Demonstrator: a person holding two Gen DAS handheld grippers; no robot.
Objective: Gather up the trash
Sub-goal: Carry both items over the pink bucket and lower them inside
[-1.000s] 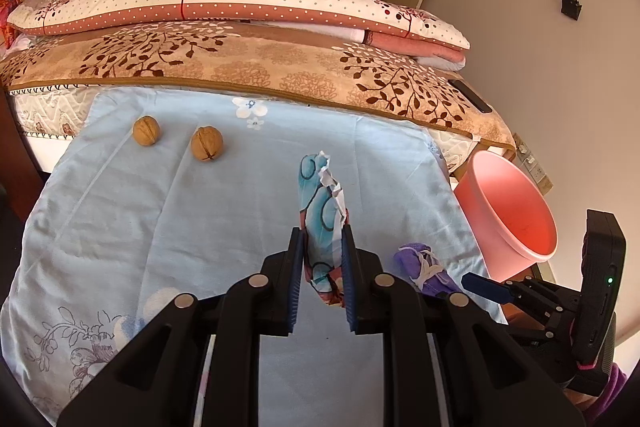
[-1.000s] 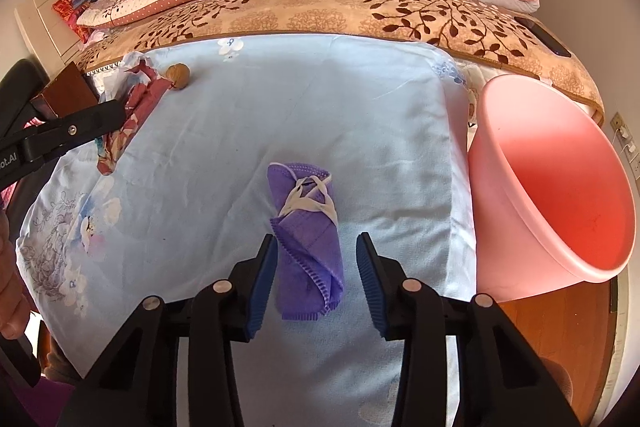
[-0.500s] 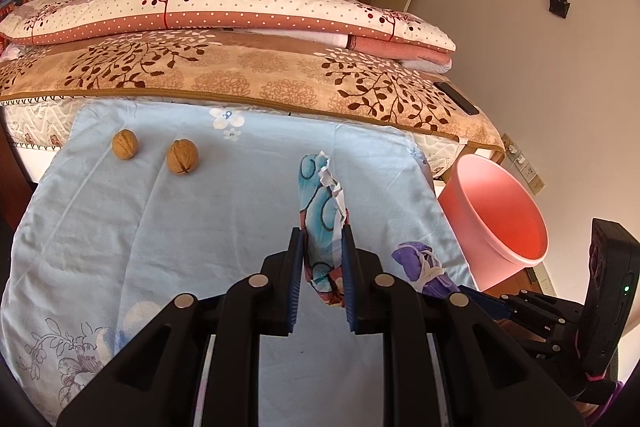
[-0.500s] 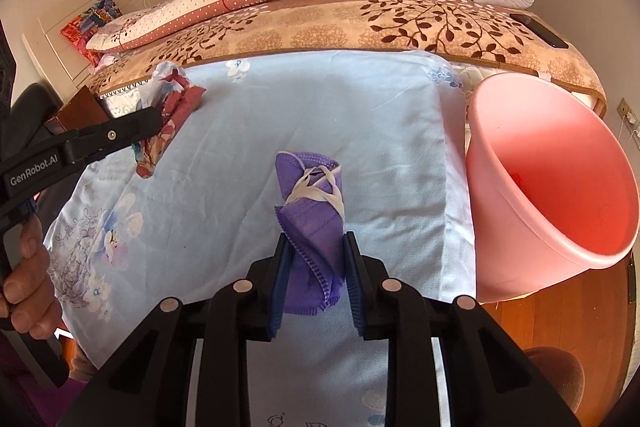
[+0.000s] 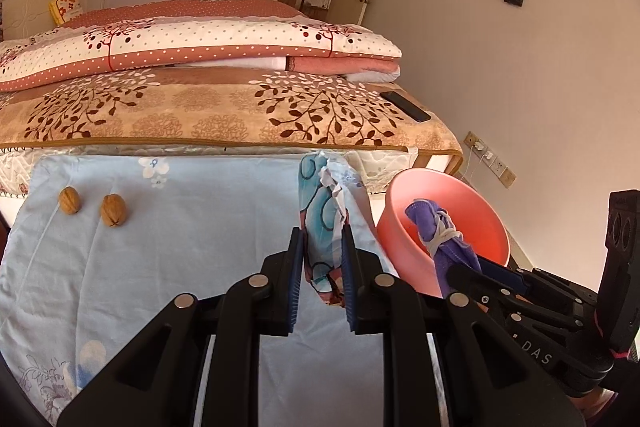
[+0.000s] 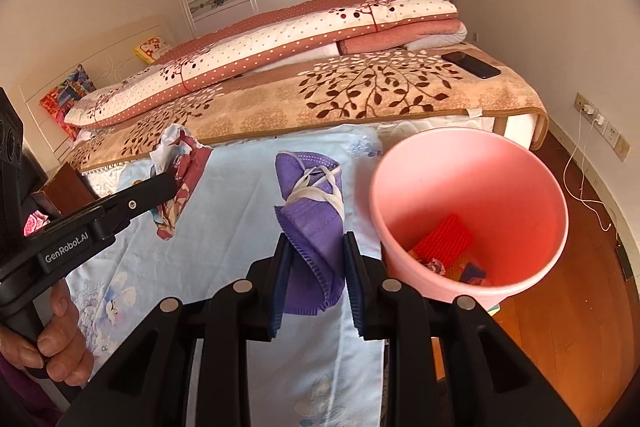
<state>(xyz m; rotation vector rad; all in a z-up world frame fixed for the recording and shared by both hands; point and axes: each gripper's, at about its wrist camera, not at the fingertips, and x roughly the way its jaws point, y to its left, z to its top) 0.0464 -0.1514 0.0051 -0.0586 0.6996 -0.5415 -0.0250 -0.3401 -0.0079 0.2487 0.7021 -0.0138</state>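
Observation:
My left gripper (image 5: 321, 247) is shut on a crumpled blue, white and red wrapper (image 5: 324, 203), held upright above the light blue cloth (image 5: 180, 227). My right gripper (image 6: 316, 255) is shut on a folded purple face mask (image 6: 312, 211) with white ear loops, lifted off the cloth just left of the pink bin (image 6: 440, 155). The left wrist view shows the mask (image 5: 436, 231) in front of the bin's mouth (image 5: 404, 239). In the right wrist view the left gripper (image 6: 160, 187) and wrapper (image 6: 180, 179) are at the left. Two walnuts (image 5: 70, 200) (image 5: 114, 215) lie on the cloth's far left.
The bin holds a red piece (image 6: 444, 239) and other scraps. Behind the cloth is a bed with folded quilts (image 5: 200, 47) and a dark phone (image 5: 404, 105). A charger cable (image 6: 576, 163) trails on the wooden floor at the right. A hand (image 6: 60, 339) grips the left handle.
The right jaws closed on the purple mask and lifted it off the cloth toward the bin. The left gripper rose with the wrapper, and the bin is now nearer in both views.

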